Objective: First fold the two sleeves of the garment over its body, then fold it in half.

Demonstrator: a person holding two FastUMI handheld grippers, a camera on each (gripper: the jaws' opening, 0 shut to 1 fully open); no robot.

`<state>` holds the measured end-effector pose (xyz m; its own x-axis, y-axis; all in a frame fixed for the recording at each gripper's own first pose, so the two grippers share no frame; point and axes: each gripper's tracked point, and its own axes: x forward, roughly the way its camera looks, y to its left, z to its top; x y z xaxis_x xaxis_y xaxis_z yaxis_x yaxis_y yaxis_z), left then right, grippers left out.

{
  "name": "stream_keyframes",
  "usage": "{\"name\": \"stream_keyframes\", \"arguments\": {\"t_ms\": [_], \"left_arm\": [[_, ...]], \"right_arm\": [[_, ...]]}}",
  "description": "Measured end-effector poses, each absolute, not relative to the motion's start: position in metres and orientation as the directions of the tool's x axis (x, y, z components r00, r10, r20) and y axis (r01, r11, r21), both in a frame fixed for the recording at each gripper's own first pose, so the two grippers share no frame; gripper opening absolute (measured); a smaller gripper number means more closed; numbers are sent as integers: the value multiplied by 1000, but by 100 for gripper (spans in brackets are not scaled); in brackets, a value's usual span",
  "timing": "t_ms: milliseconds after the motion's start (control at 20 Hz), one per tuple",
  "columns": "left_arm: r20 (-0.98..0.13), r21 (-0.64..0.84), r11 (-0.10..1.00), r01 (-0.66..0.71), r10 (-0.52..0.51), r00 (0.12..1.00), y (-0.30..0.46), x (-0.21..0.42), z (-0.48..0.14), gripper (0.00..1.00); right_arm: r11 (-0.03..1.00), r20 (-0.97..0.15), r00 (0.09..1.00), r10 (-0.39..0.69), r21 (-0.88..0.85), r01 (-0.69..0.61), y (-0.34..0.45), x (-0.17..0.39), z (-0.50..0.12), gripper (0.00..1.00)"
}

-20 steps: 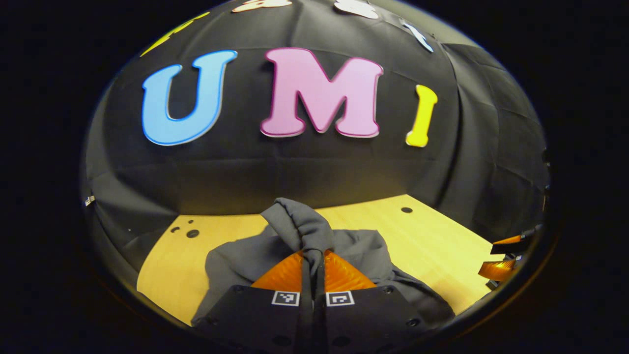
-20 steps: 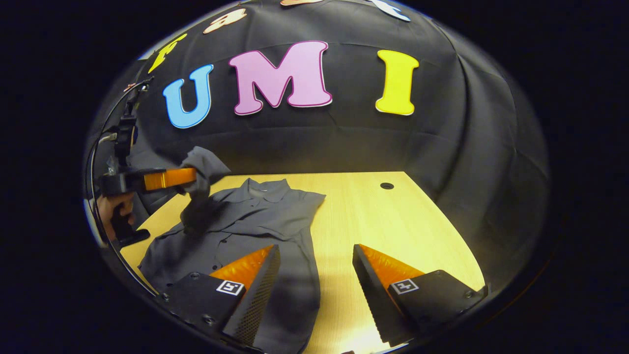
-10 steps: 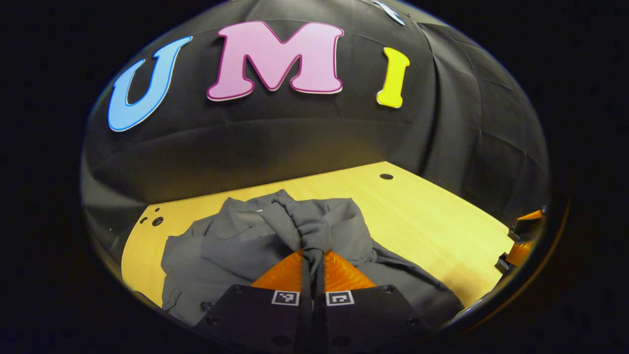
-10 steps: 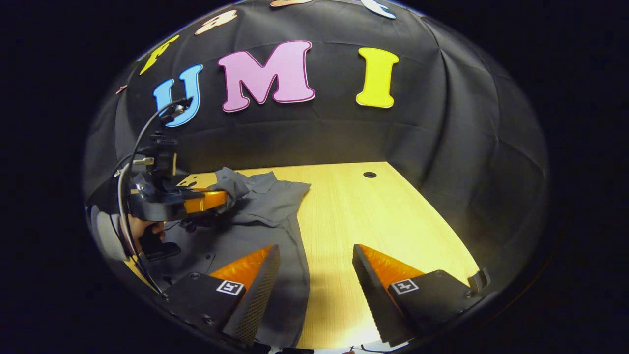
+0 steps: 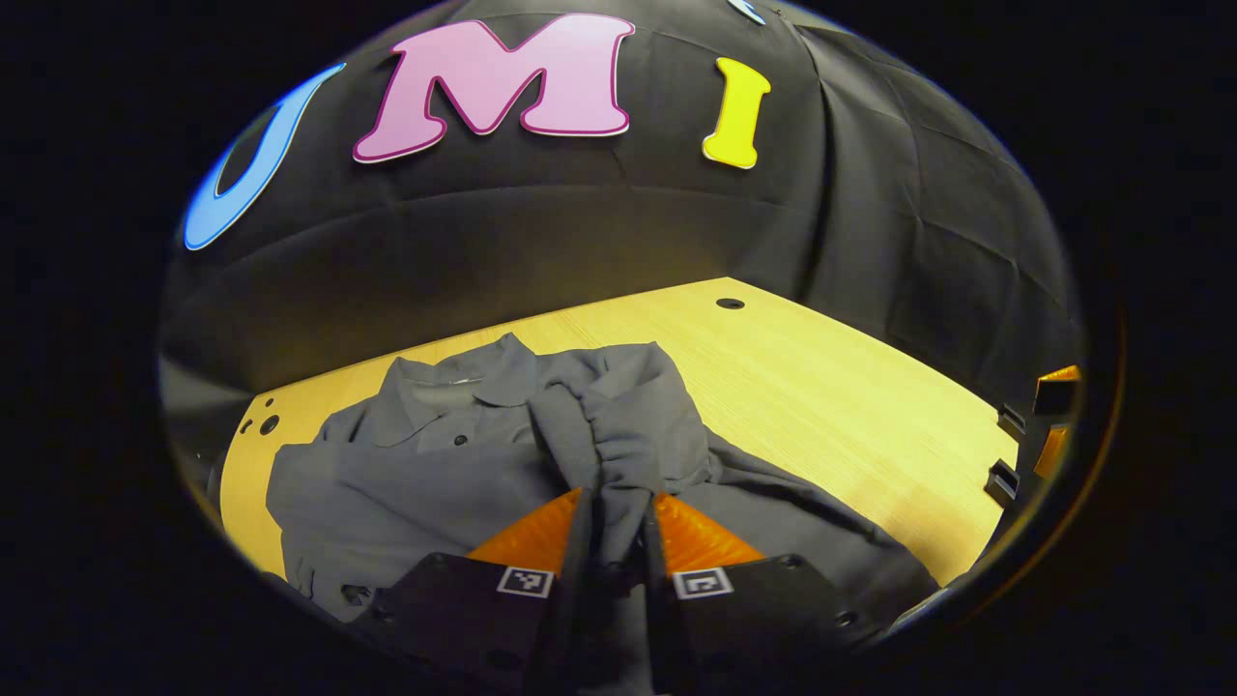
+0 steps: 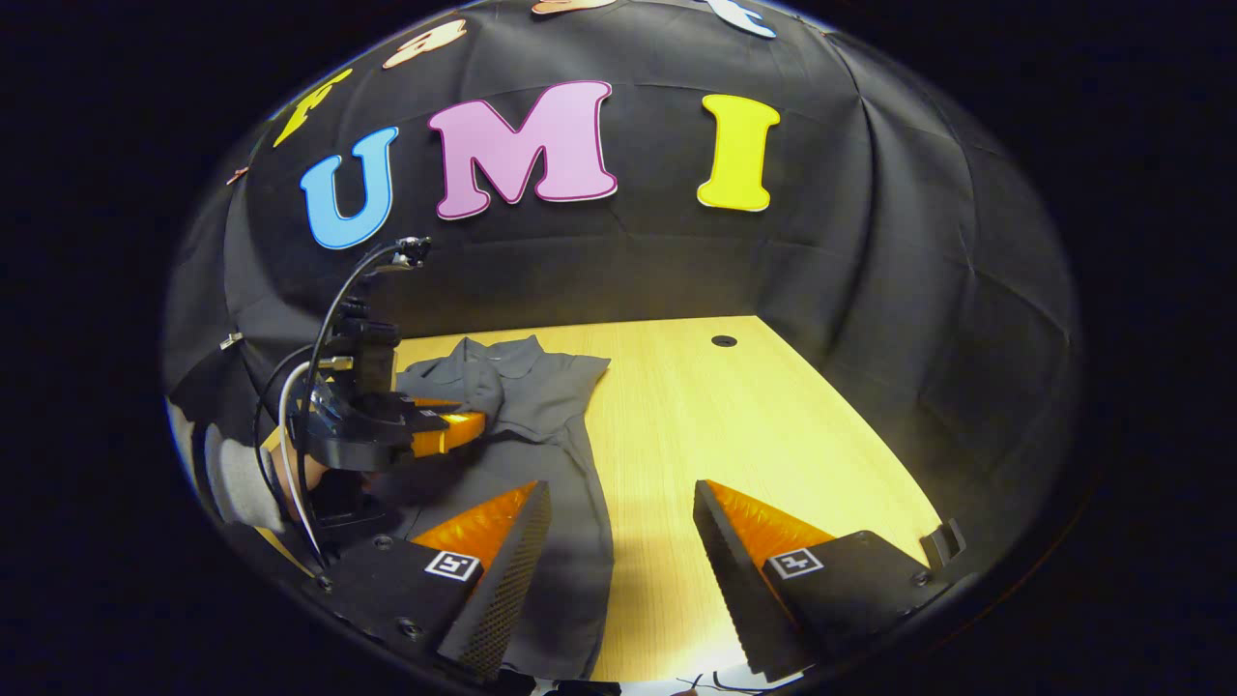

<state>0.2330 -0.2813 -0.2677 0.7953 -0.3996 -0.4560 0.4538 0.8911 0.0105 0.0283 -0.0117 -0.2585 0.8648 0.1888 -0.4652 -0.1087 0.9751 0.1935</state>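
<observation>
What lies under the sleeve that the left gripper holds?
Under the sleeve pinched in the left gripper lies the shirt body, with collar and buttons visible, on the wooden table. The cloth directly beneath the bunched sleeve is hidden.

Both views were sharp at the centre, with strong fisheye bending toward the edges. Light fell from above onto the worktop (image 6: pixel 773 416), which glowed bright yellow, with a paler glare patch near the bottom of the right gripper view. The booth's wall (image 6: pixel 918 290) stayed dim. The shirt (image 5: pixel 435 474) read dark, its folds softly shaded, and threw a shadow on the wood.
</observation>
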Motion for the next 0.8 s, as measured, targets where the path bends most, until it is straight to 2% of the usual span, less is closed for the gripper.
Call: {"name": "stream_keyframes", "arguments": {"t_ms": [50, 250, 550, 800], "left_arm": [[-459, 16, 886, 464, -406, 790, -283, 232, -270, 42], [-453, -5, 871, 491, -439, 775, -282, 218, -267, 99], [-381, -48, 881, 472, -453, 806, -248, 189, -223, 98], [-325, -98, 904, 415, -424, 845, -180, 155, -186, 98]], "right_arm": [[975, -468, 862, 193, 193, -114, -9, 30, -259, 93], [973, -478, 853, 210, 187, -134, 1, 34, -261, 92], [974, -491, 845, 210, 180, -138, 2, 34, -262, 93], [967, -531, 812, 243, 201, -158, 9, 13, -272, 93]]}}
